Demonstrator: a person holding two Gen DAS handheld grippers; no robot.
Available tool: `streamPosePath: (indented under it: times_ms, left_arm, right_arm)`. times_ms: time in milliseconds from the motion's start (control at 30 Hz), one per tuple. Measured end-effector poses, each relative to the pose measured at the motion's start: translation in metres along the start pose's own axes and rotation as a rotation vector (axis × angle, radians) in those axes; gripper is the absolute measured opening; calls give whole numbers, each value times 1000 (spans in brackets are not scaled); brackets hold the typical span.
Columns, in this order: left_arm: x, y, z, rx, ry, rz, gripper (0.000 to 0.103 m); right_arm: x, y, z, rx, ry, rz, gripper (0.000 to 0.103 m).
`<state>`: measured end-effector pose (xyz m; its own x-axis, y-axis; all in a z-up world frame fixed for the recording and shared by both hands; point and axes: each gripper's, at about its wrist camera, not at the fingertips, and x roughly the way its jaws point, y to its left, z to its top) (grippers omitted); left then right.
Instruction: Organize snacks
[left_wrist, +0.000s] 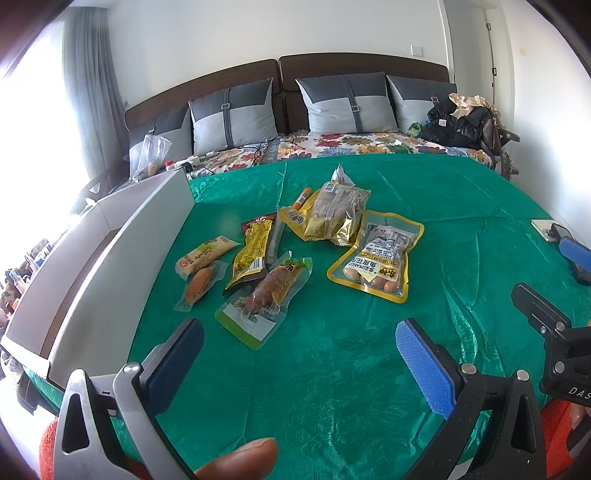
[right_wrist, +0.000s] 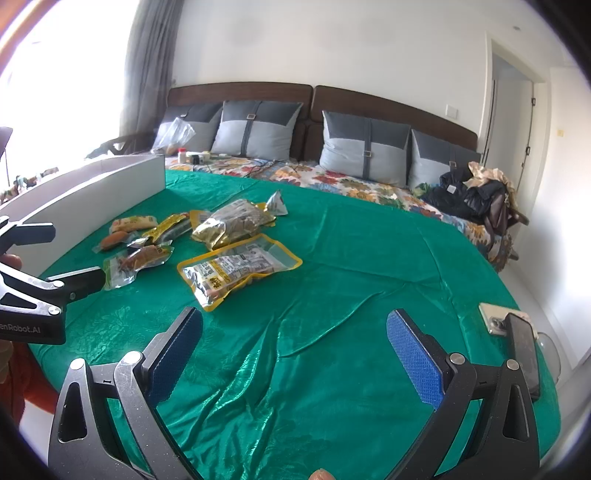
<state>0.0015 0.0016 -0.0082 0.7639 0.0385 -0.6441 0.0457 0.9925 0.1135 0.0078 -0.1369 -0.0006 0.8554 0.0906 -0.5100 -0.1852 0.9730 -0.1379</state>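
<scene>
Step in hand: approach. My left tool and right tool are both released, empty. Next, I reach up-frame for the yellow-edged clear peanut pouch, then the white box.

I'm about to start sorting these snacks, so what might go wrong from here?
Both the left gripper and right gripper are open and empty. The overlapping packets, like the gold foil packet, may lift together. The glossy green cloth is wrinkled and could snag. The phones lie near the edge.
</scene>
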Motion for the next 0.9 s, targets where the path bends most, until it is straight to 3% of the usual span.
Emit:
streamPosePath:
  times_ms: [900]
  left_arm:
    - [6,6,-4,-11,21,6,103]
  right_arm:
    - [1,-1,0,-3,12,6,101]
